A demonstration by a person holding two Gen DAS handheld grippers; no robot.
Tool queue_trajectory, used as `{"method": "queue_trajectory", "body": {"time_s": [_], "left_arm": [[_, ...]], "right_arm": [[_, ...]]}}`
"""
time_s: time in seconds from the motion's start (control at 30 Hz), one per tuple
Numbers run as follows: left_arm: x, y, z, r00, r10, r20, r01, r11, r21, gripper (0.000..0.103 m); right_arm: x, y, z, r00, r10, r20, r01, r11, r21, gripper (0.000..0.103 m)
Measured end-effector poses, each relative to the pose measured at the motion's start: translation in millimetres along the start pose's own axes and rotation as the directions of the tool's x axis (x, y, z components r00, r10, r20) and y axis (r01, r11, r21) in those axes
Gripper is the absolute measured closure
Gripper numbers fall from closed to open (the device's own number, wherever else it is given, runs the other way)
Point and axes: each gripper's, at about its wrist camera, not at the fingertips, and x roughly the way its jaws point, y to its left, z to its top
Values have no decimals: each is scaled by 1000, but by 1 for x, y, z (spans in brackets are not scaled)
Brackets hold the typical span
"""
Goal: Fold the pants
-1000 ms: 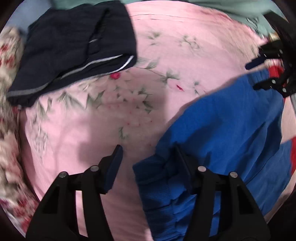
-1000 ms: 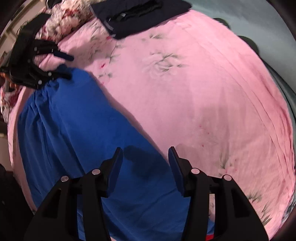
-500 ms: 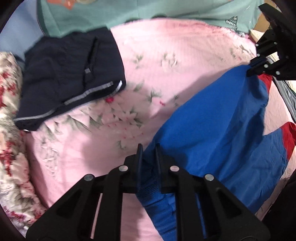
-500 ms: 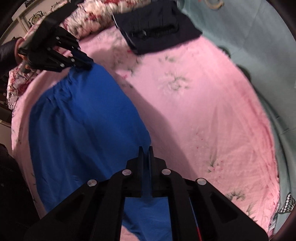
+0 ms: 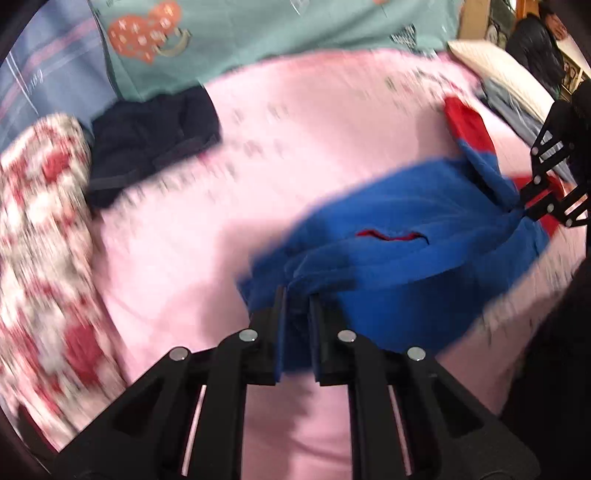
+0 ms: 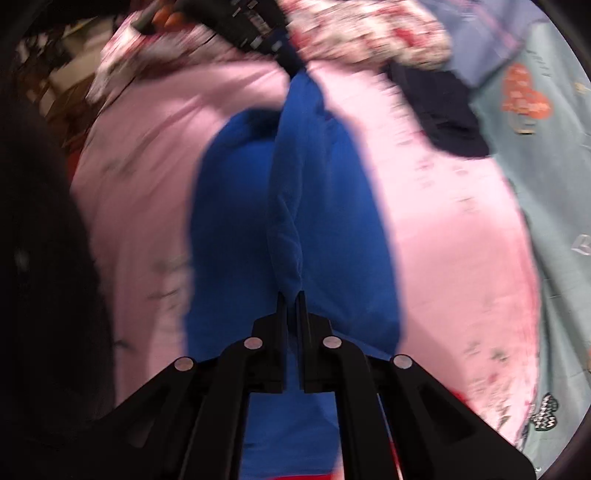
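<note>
Pants [image 5: 406, 266] — blue, seemingly bunched, blurred

A pink sheet [image 5: 303, 155] spreads ahead of the left tongs. Far ahead to their left lie dark folded shorts [image 5: 147, 144], beside a blurred red-flowered quilt [image 5: 40, 229]. Beyond hangs a teal cloth [image 5: 258, 33] printed with an orange heart [image 5: 142, 35].

In the left wrist view the pants [image 5: 399, 273] lie on the bedsheet [image 5: 303, 122] across the middle and right of the frame, one end between the left gripper [image 5: 297, 295] fingers at lower centre, the other at the right gripper [image 5: 524, 210] at the right edge. Folded dark shorts [image 5: 151, 144] sit on the sheet at upper left, beside a quilt [image 5: 40, 229] along the left edge. A pillow [image 5: 495, 70] lies at upper right.
</note>
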Motion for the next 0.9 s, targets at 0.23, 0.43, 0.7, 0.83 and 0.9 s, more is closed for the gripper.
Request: {"method": "queue_trajectory", "body": {"time_s": [0.23,0.43,0.7,0.83,0.9], "left_arm": [[46,-28,-60,995,51,-89,-53,998,-17,93],[22,-33,-76,984,140,-105,-142,990,-9,51],[-46,-58,-9,982,124,141,-107,986,-125,19],[-6,-131,63,971,-105,214,128,987,-97,19],[21,-165,89,964,-175,199,192,979,-71,19]], "right_arm": [[54,49,-18,997,-28,-73,32,998,56,99],[42,51,-19,989,-108,-97,119,985,121,60],[-52,-126,-121,988,-146,-57,121,482,868,58],[-39,-231,-159,966,-181,-184,240,361,901,58],[-18,-259,-162,974,-100,-205,228,470,853,58]]}}
